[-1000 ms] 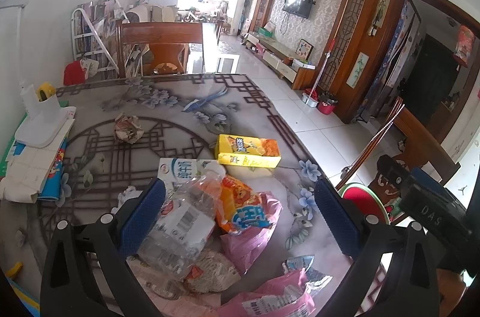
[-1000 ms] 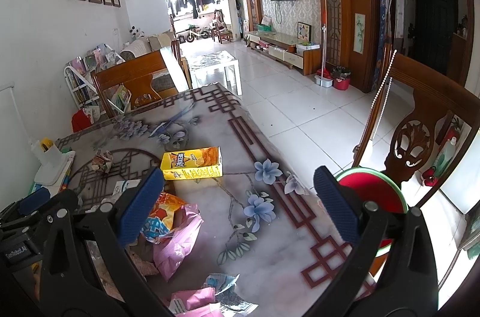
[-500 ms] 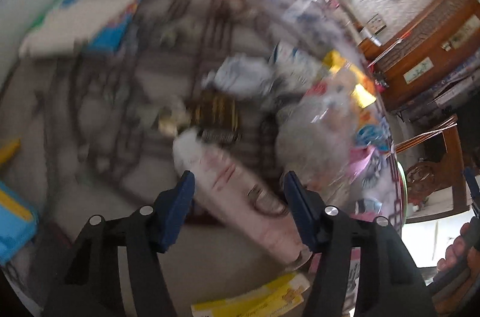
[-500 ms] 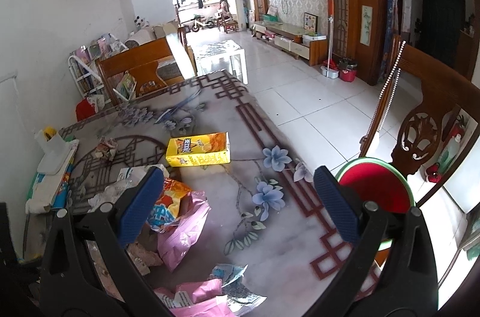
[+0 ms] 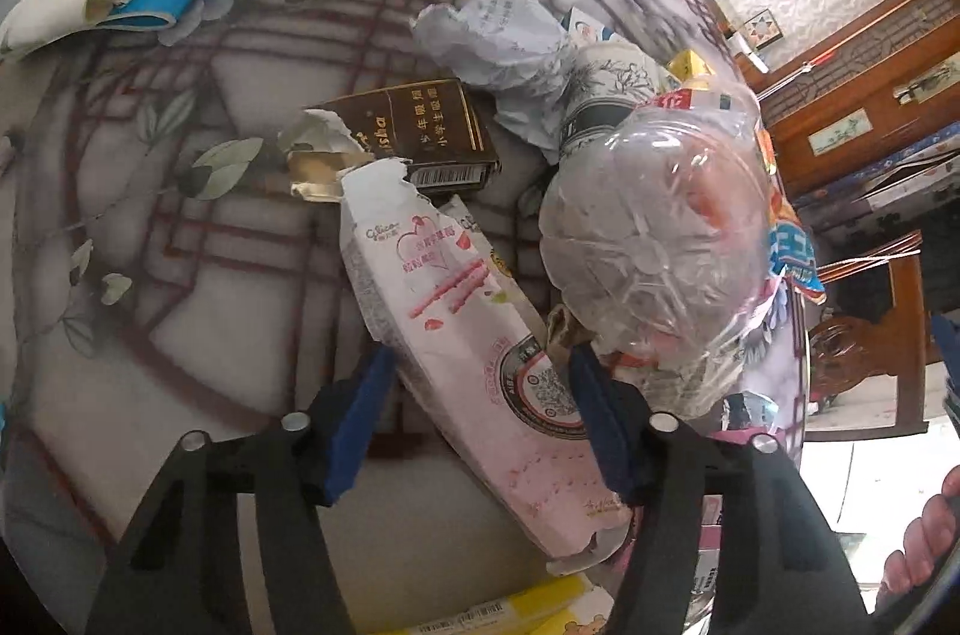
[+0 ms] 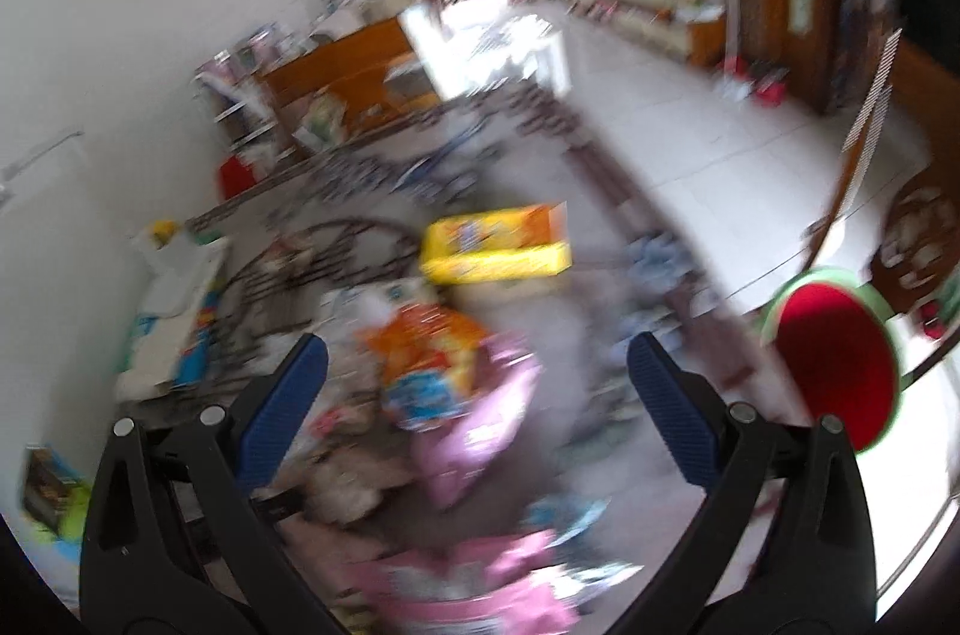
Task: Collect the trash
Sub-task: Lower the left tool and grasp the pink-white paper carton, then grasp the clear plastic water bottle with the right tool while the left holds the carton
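Our left gripper point(image 5: 480, 416) is closing around the pink box point(image 5: 474, 365) — pads not yet pressing; our right gripper point(image 6: 477, 398) gapes, empty.

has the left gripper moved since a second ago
Yes. The left gripper has dropped from above the table down close to it, and its closing jaws now straddle the pink snack box.

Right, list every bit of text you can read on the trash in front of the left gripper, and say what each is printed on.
"Glico": on the torn pink-and-white snack box between the left gripper's closing pads.
"sha": end of a gold word on the dark brown carton; its Chinese columns are too small to read.
QR code and round label on the pink box: unreadable.
Print on the crumpled white wrapper: too faint.
Right wrist view: all blurred.
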Available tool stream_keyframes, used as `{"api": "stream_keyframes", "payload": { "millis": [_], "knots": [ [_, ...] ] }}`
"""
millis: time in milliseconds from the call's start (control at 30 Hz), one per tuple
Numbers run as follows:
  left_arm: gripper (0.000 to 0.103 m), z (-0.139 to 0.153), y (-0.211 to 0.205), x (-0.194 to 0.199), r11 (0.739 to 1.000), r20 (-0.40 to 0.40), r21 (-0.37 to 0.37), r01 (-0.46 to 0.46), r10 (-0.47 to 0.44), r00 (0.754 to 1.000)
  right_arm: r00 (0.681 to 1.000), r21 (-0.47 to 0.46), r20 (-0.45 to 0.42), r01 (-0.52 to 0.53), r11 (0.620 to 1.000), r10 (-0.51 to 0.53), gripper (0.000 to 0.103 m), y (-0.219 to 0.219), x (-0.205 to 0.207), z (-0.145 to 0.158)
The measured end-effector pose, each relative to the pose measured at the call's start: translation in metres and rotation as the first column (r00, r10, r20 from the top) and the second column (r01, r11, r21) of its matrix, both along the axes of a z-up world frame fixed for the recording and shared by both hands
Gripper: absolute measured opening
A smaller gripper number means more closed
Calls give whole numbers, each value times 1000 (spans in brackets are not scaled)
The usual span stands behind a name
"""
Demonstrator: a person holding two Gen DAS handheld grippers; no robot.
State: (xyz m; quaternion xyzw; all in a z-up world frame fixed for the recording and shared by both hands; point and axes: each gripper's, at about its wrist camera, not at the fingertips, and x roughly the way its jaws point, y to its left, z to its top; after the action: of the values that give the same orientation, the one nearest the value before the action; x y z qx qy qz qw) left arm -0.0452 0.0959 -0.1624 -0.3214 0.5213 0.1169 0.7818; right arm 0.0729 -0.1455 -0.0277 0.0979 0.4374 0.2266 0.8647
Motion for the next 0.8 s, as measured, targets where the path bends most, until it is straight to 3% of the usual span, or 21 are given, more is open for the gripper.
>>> {"api": "stream_keyframes", "payload": {
  "millis": [133, 233, 267, 533, 567, 633, 667, 700, 733, 800],
  "knots": [
    [44, 5, 3, -3, 1000, 31, -17, 9, -8, 999, 970, 91, -219, -85, 992, 103, 99, 40, 17, -31],
    [37, 8, 6, -2, 999, 48, -31, 14, -13, 999, 936, 98, -321, -118, 988, 143, 99, 71, 26, -54],
    [15, 10, 7, -5, 999, 57, -42, 13, -10, 998, 926, 88, -347, -126, 988, 149, 99, 81, 30, -61],
    [12, 11, 15, -13, 996, 80, -86, 5, 2, 997, 853, 60, -491, -167, 984, 175, 98, 128, 43, -103],
    [15, 11, 15, -12, 996, 79, -91, 4, 3, 997, 847, 61, -498, -182, 981, 188, 94, 132, 42, -106],
    [23, 9, 15, -12, 996, 66, -93, 2, 4, 998, 831, 71, -512, -211, 975, 217, 76, 135, 42, -110],
    [42, 7, 15, -12, 995, 54, -95, -4, 10, 998, 823, 88, -516, -223, 971, 236, 64, 136, 40, -109],
    [63, 5, 17, -12, 995, 48, -101, -12, 17, 999, 824, 94, -510, -231, 968, 246, 61, 135, 39, -105],
    [69, 3, 18, -13, 994, 36, -104, -33, 37, 999, 830, 94, -496, -240, 966, 255, 61, 134, 38, -100],
    [70, 0, 18, -14, 992, 31, -114, -45, 49, 998, 845, 98, -447, -280, 955, 294, 60, 133, 35, -85]
  ]
}}
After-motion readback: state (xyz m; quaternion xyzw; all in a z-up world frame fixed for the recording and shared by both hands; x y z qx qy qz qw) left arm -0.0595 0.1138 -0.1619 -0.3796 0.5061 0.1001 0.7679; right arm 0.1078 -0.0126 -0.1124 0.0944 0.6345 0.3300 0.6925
